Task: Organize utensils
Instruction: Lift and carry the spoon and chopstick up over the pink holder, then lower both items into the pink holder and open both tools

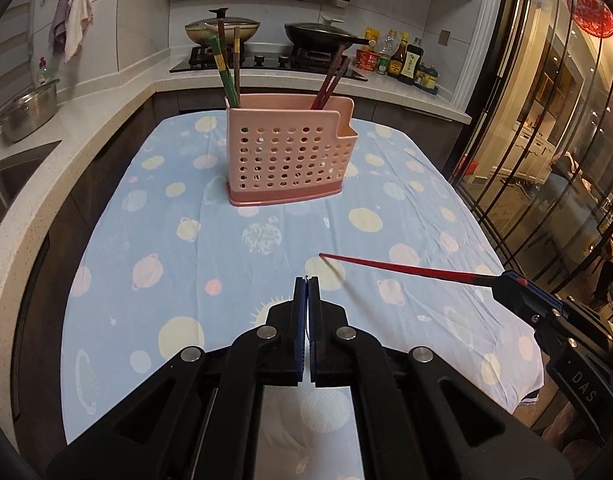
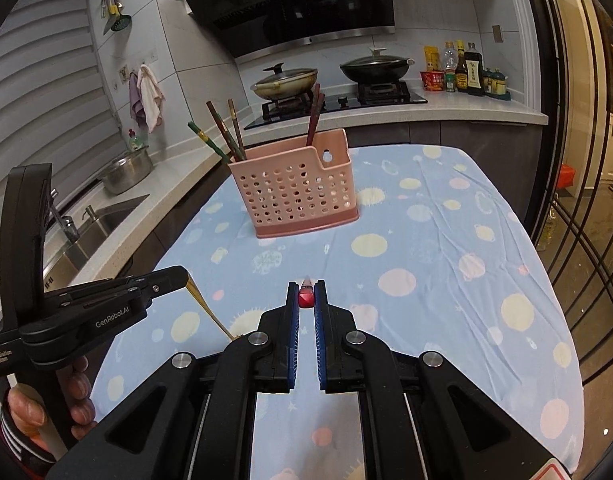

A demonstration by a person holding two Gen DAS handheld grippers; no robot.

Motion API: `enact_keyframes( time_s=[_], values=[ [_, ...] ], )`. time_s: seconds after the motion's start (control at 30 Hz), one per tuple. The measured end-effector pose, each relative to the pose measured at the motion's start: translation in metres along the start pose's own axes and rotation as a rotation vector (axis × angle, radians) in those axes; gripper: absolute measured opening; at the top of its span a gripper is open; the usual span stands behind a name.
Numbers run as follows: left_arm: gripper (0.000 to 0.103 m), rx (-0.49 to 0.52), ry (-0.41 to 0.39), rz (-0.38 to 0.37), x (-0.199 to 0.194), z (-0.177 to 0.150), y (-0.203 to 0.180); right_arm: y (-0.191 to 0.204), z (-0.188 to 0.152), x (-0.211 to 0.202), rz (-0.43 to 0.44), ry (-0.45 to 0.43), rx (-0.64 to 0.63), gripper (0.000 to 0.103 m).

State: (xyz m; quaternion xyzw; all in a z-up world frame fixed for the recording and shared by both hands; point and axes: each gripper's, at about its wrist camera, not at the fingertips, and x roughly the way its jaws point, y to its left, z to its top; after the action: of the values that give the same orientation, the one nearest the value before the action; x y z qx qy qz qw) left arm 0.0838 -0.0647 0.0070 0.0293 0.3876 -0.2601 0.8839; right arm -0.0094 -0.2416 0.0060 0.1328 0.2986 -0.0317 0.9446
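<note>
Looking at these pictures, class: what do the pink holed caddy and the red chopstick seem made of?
Pink holed caddy: probably moulded plastic, matt, judging by its even punched holes and thin walls. Red chopstick: glossy, perhaps lacquered wood or plastic; the look leaves it open.

From my left tool's camera, whatever my left gripper (image 1: 307, 280) pinches is hidden between the pads; only the other camera shows a gold chopstick (image 2: 208, 310) there, its lower end lost behind my right tool's body. My red chopstick (image 2: 306, 298) shows there only end-on, its length hidden. In the pink holder (image 2: 294, 190), at twelve o'clock from both grippers, the chopsticks' lower ends sit behind the perforated wall. The bottle labels (image 2: 472, 74) at one o'clock are too small to read. My hand (image 2: 76, 396) is cut off at eight o'clock.
</note>
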Motion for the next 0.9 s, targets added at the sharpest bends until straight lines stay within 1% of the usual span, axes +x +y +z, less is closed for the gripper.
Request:
enact_keyframes(
  time_s=[0.27,0.43,0.7,0.9],
  values=[
    [0.001,0.013,-0.066,0.013,-0.012,0.032,0.002,0.003,0.037,-0.009,0.011,-0.078,-0.006,0.007],
    [0.001,0.022,-0.093,0.026,-0.018,0.047,0.001,0.006,0.052,-0.011,0.014,-0.107,-0.015,0.007],
    [0.001,0.036,-0.129,0.038,-0.033,0.058,-0.005,0.011,0.064,-0.018,0.022,-0.144,-0.026,0.007],
    [0.001,0.043,-0.145,0.038,-0.041,0.058,-0.008,0.013,0.066,-0.022,0.024,-0.157,-0.027,0.007]
  ],
)
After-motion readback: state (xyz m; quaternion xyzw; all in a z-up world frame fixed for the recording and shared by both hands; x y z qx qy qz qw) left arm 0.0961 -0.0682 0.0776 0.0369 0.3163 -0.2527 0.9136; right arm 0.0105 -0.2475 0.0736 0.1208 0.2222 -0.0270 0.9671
